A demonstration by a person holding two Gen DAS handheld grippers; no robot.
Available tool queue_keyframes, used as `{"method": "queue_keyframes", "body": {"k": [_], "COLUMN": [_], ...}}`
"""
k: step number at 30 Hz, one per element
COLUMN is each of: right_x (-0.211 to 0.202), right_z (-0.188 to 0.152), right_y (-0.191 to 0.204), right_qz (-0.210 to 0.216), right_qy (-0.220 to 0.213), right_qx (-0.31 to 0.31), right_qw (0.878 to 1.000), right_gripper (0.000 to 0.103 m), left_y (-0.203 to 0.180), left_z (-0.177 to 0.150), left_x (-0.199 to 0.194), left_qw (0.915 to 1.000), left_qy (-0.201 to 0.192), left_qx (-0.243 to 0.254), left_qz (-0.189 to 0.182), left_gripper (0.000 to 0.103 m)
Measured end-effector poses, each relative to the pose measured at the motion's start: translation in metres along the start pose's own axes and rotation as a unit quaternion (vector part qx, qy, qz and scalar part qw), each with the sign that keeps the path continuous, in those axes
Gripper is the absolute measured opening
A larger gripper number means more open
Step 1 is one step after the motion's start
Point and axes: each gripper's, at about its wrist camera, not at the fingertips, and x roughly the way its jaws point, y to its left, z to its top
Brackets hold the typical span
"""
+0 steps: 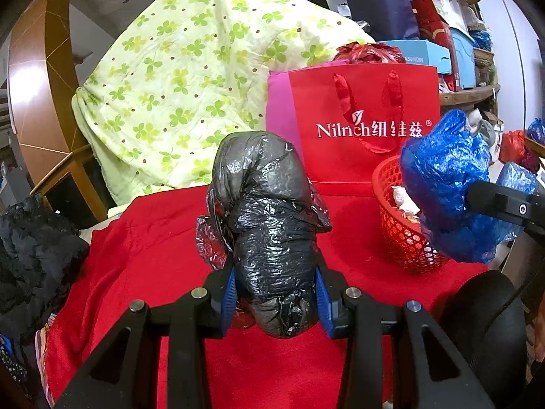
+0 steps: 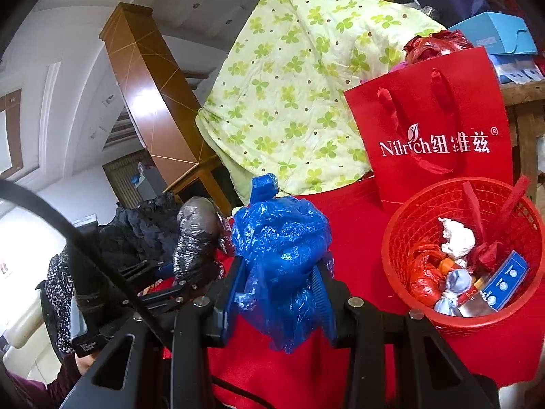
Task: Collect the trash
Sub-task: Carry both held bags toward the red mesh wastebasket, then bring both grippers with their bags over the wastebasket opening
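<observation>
claws [image 1: 276,293] clamp bags | red cloth [image 1: 153,238] | clover quilt [image 1: 190,68] behind

A red gift bag [image 1: 361,126] stands at the back edge of the red cloth [image 1: 153,238]. A clover-print quilt [image 1: 190,68] slumps behind it, beside a wooden pillar [image 2: 150,92].

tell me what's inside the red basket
The red mesh basket holds a white crumpled wad, a red plastic bag, a knotted pale blue bag and a blue printed box. Anything beneath these is covered.
</observation>
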Motion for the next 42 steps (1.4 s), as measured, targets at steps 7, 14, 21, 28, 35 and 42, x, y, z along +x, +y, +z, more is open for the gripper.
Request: {"method": "queue_keyframes", "body": {"k": [7, 14, 21, 28, 35, 42], "right_x": [-0.012, -0.019, -0.026, -0.032, -0.035, -0.040], "right_z": [-0.001, 0.000, 0.000, -0.001, -0.002, -0.004], "right_y": [-0.002, -0.008, -0.012, -0.020, -0.028, -0.032], "right_qz": [-0.007, -0.012, -0.018, -0.026, -0.032, -0.039], "right_qy": [-0.008, -0.013, -0.016, -0.021, -0.022, -0.024], "right_qx": [0.004, 0.013, 0.023, 0.032, 0.041, 0.047], "right_qw": [1.000, 1.000, 0.999, 0.999, 0.998, 0.998], "right_gripper": [0.042, 0.042, 0.042, 0.042, 0.042, 0.042], "left_y": [-0.008, -0.014, -0.020, -0.030, -0.036, -0.042], "left_z": [0.003, 0.004, 0.006, 0.007, 0.008, 0.008], "left_x": [0.002, 0.004, 0.008, 0.009, 0.012, 0.015], "left_qw": [0.9999, 0.9998, 0.9995, 0.9991, 0.9987, 0.9980], "left_qy": [0.000, 0.002, 0.006, 0.009, 0.012, 0.017], "left_qx": [0.009, 0.018, 0.024, 0.033, 0.040, 0.048], "left_qz": [-0.005, -0.012, -0.020, -0.026, -0.030, -0.038], "left_gripper": [0.042, 0.042, 0.042, 0.042, 0.042, 0.042]}}
